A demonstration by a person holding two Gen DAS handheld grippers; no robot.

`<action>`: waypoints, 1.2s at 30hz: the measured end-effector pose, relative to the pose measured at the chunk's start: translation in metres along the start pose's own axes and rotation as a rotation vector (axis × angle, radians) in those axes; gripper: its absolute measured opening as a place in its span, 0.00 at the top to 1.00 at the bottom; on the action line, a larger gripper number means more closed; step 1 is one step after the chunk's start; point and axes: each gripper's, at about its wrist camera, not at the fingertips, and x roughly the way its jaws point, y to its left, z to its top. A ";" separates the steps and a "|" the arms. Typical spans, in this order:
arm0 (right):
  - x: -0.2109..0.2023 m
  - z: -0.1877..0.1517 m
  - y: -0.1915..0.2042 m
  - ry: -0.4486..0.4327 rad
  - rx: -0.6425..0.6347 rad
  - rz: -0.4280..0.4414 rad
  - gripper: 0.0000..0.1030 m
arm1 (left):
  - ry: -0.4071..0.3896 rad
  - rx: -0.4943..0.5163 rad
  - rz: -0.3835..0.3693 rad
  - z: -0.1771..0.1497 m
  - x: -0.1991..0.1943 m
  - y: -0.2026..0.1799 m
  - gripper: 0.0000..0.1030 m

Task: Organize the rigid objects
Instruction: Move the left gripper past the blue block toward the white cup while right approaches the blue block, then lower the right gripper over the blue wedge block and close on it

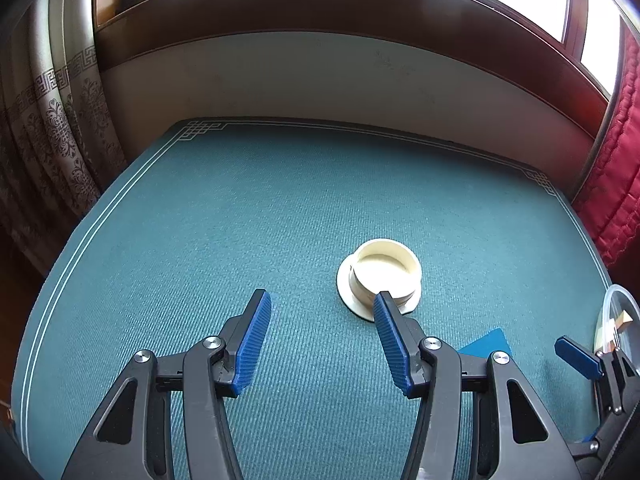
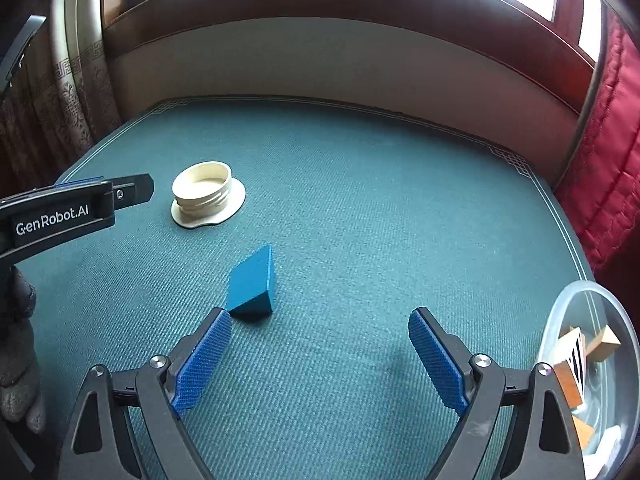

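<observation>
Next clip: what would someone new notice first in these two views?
Probably the cream threaded ring standing alone on the green mat, just ahead of the open left gripper. Next, the blue wedge block lying beside the open right gripper, and the clear bowl holding wooden pieces at the mat's right edge.

- Both wrist views are looking forward and down, from close above, over the green mat (image 1: pixel 280 220) toward the window wall.
- Both are sharing the cream ring (image 1: pixel 382 274) (image 2: pixel 206 192).

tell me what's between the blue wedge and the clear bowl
Only bare green mat, as the right wrist view shows, lies between the wedge and the bowl; the open right gripper hovers in front.
</observation>
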 end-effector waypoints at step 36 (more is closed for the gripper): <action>0.003 0.006 -0.002 -0.007 0.026 0.375 0.10 | 0.010 -0.049 0.021 -0.007 0.011 0.017 0.47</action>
